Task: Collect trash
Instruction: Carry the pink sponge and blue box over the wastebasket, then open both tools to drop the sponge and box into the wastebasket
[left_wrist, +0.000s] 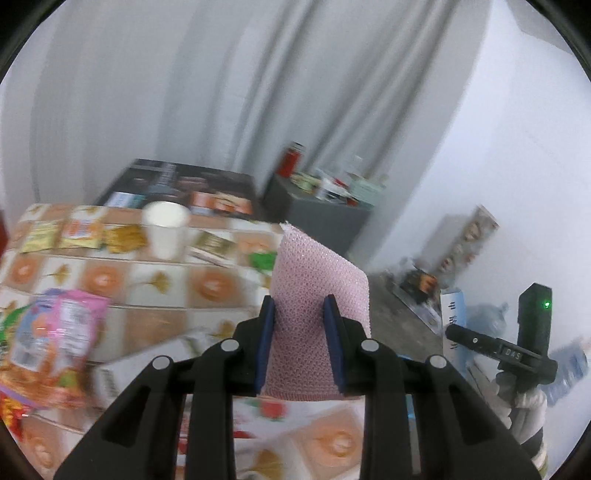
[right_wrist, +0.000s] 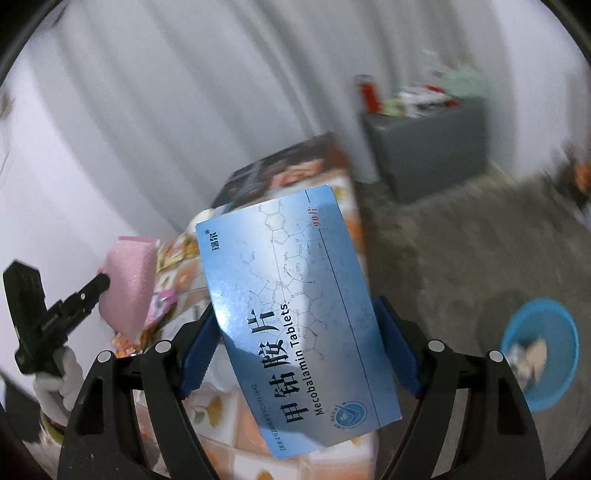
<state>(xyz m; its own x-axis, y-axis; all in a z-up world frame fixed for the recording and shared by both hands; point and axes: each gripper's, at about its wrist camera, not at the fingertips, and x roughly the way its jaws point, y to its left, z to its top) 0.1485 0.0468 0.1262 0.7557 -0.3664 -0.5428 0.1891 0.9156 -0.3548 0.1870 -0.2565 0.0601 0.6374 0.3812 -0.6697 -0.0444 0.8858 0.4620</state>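
My left gripper (left_wrist: 300, 314) is shut on a pink sponge (left_wrist: 317, 280) and holds it upright above the patterned table (left_wrist: 155, 280). The sponge also shows in the right wrist view (right_wrist: 129, 280), with the left gripper (right_wrist: 105, 282) at its left side. My right gripper (right_wrist: 295, 317) is shut on a blue Mecobalamin tablet box (right_wrist: 295, 314), held tilted beside the table's edge. A blue basin (right_wrist: 541, 350) with some trash in it sits on the floor at the right. The right gripper's body (left_wrist: 517, 347) shows at the right of the left wrist view.
On the table lie snack wrappers (left_wrist: 55, 339), small packets (left_wrist: 77, 232) and a white paper cup (left_wrist: 166, 229). A dark printed box (left_wrist: 184, 188) stands behind the table. A grey cabinet (right_wrist: 432, 147) with clutter stands by the curtain. Boxes lie on the floor (left_wrist: 421, 284).
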